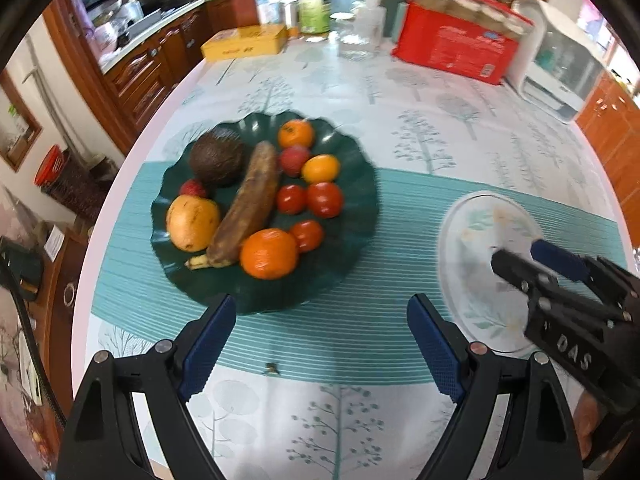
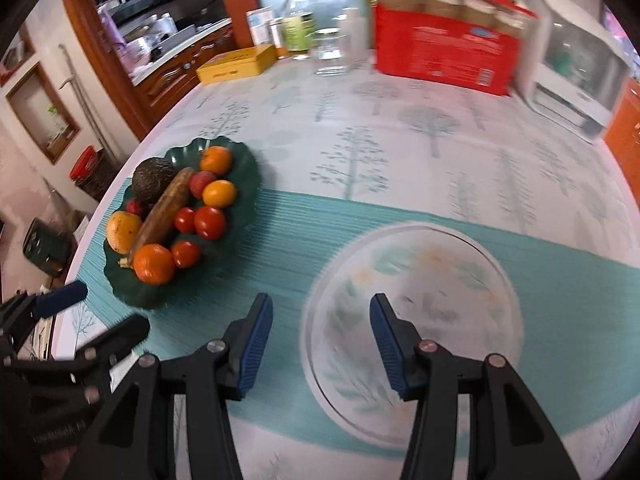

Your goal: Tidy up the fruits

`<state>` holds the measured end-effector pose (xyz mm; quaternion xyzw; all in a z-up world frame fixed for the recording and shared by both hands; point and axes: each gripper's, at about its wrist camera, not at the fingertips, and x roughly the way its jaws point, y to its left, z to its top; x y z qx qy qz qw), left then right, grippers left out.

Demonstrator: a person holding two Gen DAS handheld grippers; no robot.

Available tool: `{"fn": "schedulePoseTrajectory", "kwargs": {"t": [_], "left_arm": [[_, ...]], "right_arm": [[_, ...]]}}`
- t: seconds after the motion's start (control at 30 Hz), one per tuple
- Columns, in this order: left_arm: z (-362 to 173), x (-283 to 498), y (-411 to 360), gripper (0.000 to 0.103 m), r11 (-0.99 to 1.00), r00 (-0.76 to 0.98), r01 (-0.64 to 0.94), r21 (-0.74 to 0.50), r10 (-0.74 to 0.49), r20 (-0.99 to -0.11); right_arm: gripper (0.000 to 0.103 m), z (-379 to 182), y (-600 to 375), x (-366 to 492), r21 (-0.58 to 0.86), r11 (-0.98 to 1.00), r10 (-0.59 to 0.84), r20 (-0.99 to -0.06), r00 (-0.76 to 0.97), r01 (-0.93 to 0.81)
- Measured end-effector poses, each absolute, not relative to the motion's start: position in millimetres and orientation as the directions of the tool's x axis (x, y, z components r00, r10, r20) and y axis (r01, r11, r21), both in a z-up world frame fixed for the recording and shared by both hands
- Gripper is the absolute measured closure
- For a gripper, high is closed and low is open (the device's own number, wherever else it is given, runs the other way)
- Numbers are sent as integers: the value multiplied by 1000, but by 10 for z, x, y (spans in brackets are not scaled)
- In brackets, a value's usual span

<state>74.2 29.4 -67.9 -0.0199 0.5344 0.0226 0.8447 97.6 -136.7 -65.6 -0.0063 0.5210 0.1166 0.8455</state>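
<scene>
My left gripper [image 1: 320,344]: wide open, holding nothing.
My right gripper [image 2: 320,344]: partly open (nothing inside), over the pale plate [image 2: 500,264].
Fruits: I see them piled on the green plate [image 1: 352,240], banana [image 1: 248,208] in the middle.
Far back: red box [image 1: 452,48].

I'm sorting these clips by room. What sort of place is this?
Most likely a home kitchen or dining area: wooden cabinets beneath a counter, a table with a tree-print tablecloth, and a green fruit plate on it.
</scene>
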Motion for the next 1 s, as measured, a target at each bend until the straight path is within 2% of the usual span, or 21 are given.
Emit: {"fn": "schedulePoseTrajectory", "kwargs": {"t": [0.3,0.5,0.8,1.0], "left_arm": [[-266,610,-186,16,999,486,46,-16,-37,-873],[-66,583,-394,11,997,519,81,1,-42,-853],[39,572,-577,11,997,530,78,-2,-44,-847],[54,576,-640,11,997,526,75,-7,-45,-850]], "right_arm": [[47,-245,-1795,577,98,991,128,-880,456,-90],[43,-25,-2006,488,110,994,111,-876,469,-31],[43,168,-2146,482,52,999,52,-860,508,-15],[43,172,-2250,489,63,998,58,-864,500,-7]]}}
